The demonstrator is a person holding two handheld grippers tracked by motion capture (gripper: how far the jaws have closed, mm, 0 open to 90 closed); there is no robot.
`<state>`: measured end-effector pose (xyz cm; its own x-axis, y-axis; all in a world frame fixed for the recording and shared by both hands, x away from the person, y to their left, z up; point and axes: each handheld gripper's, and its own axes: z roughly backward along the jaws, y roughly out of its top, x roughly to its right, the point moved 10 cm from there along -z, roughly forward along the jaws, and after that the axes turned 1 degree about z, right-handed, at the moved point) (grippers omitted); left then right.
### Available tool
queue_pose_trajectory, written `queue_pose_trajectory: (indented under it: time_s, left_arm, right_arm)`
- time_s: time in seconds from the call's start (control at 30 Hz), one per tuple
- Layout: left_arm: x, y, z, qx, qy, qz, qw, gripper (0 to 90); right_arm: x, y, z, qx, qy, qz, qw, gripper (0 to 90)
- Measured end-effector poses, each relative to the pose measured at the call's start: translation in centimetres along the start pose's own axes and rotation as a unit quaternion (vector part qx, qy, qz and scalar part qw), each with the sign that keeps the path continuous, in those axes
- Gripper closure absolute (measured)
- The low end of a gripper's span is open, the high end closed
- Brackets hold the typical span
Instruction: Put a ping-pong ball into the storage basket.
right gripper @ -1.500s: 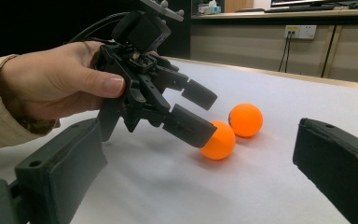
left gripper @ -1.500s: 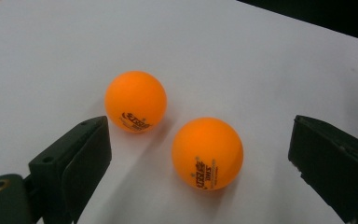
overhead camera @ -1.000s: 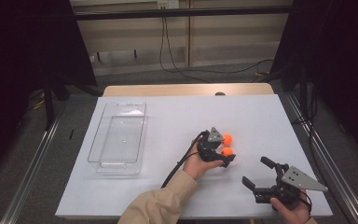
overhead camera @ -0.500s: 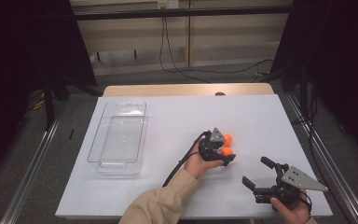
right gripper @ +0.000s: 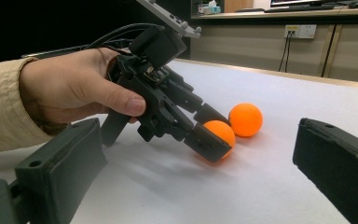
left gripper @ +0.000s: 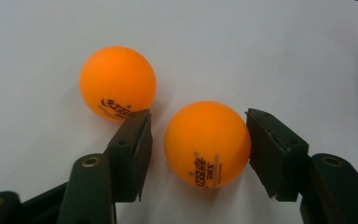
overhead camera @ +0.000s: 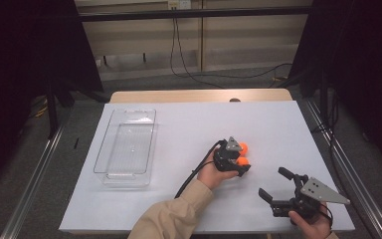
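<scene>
Left gripper view has my left gripper just closing around 1 of 2 orange balls, not yet pinched; right gripper idles open; tray well left awaits both.

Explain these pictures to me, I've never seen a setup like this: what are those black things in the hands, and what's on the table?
A person sits at a white table and holds a hand-operated grasping tool in each hand; each has two black jaws and its own camera.

The high view looks down from above. The other two pictures look along each tool's jaws.

On the table lie two orange balls and an empty clear plastic tray.

The left tool has been closing its jaws around the nearer ball: one jaw seems to touch it, the other shows a slim gap, so it is not yet firmly gripped. The second ball sits just beyond.

The right tool waits nearby, jaws wide open, holding nothing.
</scene>
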<state>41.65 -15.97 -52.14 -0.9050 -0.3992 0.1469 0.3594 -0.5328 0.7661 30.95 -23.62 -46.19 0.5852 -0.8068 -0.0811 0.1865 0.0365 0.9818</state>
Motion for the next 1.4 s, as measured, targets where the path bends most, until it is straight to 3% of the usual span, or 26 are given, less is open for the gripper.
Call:
queue_pose_trajectory:
  time_s: [0.27,1.4]
  left_arm:
    - [0.2,-0.1,0.1,-0.006,-0.007,0.002,1.0,50.2]
    - [0.5,-0.2,2.0,-0.01,-0.04,0.029,0.9987,50.8]
  right_arm:
    - [0.0,0.0,0.0,0.0,0.0,0.0,1.0,1.2]
    - [0.0,0.0,0.1,0.001,0.0,0.001,1.0,1.2]
